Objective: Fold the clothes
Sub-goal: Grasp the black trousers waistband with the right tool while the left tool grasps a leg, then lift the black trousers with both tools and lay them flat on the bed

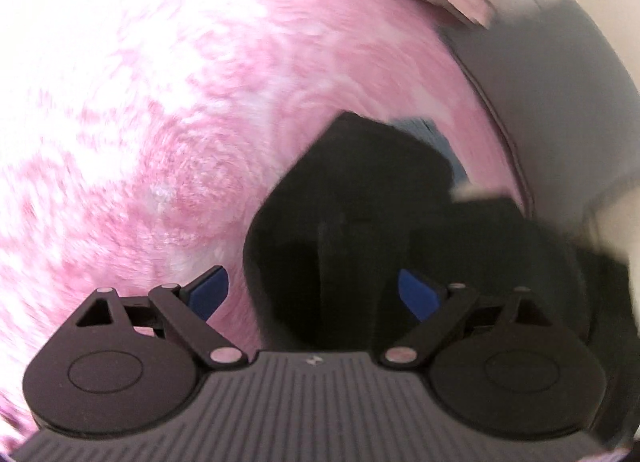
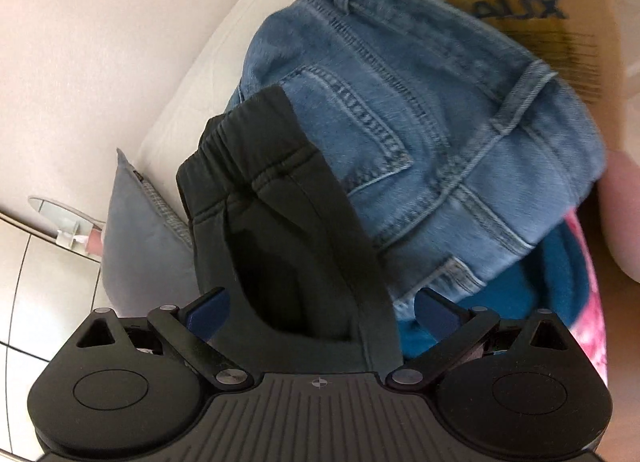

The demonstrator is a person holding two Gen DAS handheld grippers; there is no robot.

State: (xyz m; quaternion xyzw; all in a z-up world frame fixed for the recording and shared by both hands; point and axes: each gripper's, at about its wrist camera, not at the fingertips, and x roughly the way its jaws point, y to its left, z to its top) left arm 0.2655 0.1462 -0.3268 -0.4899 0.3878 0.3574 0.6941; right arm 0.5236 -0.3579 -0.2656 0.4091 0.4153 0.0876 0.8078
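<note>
Looks like folding has barely started. The left gripper point(image 1: 316, 294) hangs over a pink blanket point(image 1: 180, 122), jaws wide, black pants point(image 1: 340, 198) between them but not pinched. The right gripper point(image 2: 320, 312) is the same: jaws wide around the pants' waistband, jeans point(image 2: 420, 110) bunched behind. Nothing's neatly folded yet, I'd say.

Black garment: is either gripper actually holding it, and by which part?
Neither. The right gripper and left gripper both stand open, with the black garment between the spread fingers, elastic waistband end pointing away. No pad visibly clamps it.
</note>
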